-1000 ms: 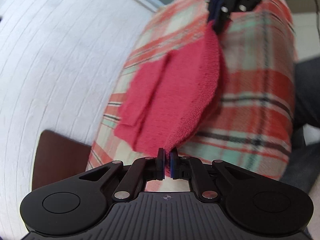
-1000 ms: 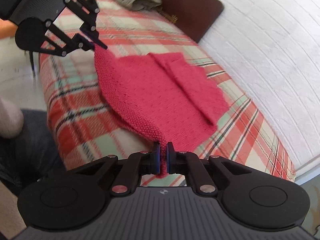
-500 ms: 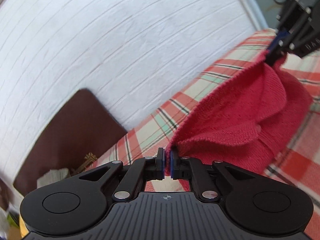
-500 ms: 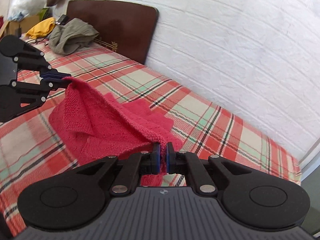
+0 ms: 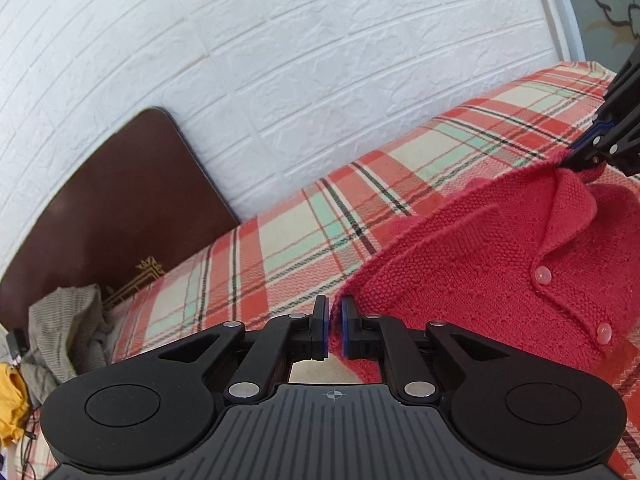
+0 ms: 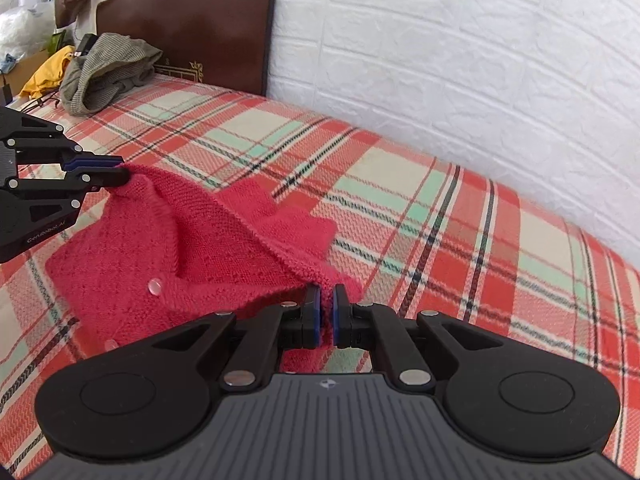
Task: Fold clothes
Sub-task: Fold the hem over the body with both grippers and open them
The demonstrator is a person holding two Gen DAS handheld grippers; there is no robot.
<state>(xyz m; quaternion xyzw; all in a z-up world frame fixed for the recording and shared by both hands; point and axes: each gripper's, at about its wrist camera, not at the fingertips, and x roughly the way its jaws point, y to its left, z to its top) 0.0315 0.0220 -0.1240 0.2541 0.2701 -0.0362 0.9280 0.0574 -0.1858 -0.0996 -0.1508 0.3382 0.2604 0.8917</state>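
Two grippers hold one red knitted cardigan (image 6: 192, 248) over the plaid bed cover (image 6: 400, 200); the right gripper (image 6: 327, 312) has its fingers clamped on a knit edge; the left gripper (image 5: 335, 330) is opening, its fingers a little apart with the cardigan's edge between them (clear buttons face up); a grey-green garment (image 6: 108, 72) lies near the brown headboard (image 6: 192, 24).
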